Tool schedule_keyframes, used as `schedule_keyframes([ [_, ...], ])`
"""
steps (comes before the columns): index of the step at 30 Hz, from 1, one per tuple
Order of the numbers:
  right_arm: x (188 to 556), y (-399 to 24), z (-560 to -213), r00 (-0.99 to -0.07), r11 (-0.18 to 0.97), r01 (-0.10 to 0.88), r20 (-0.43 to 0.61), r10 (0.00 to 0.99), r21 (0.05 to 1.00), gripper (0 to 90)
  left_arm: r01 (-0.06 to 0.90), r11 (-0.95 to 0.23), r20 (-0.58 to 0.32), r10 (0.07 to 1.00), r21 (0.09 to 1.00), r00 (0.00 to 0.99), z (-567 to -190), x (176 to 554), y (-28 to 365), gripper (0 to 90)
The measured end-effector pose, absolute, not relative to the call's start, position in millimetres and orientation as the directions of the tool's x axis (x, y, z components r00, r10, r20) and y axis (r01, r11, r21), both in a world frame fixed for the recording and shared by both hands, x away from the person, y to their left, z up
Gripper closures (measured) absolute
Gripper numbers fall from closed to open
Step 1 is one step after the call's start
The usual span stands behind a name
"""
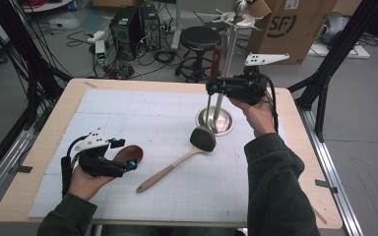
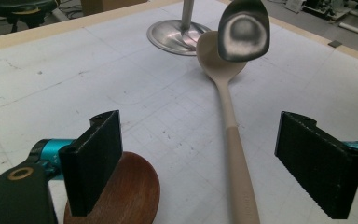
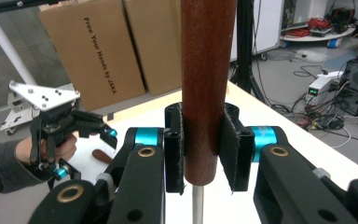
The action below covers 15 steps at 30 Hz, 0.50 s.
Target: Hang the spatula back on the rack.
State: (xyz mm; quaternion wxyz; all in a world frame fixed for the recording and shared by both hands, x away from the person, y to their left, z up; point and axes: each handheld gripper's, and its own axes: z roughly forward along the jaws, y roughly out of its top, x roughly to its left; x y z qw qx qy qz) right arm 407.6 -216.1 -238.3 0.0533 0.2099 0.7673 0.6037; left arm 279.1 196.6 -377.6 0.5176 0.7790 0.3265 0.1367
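Dark wooden handle is clamped upright in the right claw beside the metal stand; left claw stands apart over the counter.

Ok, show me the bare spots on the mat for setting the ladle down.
Free: the far-left mat, and the near strip between the beige spoon and the right sleeve. Crowded: around the stand base and by the brown spoon.

- The desk has a pale wooden top covered by a white gridded mat.
- On the mat: a round steel stand base, a beige spoon lying diagonally, and a dark wooden spoon near the left front.
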Motion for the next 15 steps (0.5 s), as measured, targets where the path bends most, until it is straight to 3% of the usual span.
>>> schedule_keyframes([
  [15,414,-228,-220,-0.899,0.174,0.252,0.165,0.405,0.952,73.6,0.367,-0.245,-0.130,0.649,0.897,0.749,-378,279,197,15.3],
])
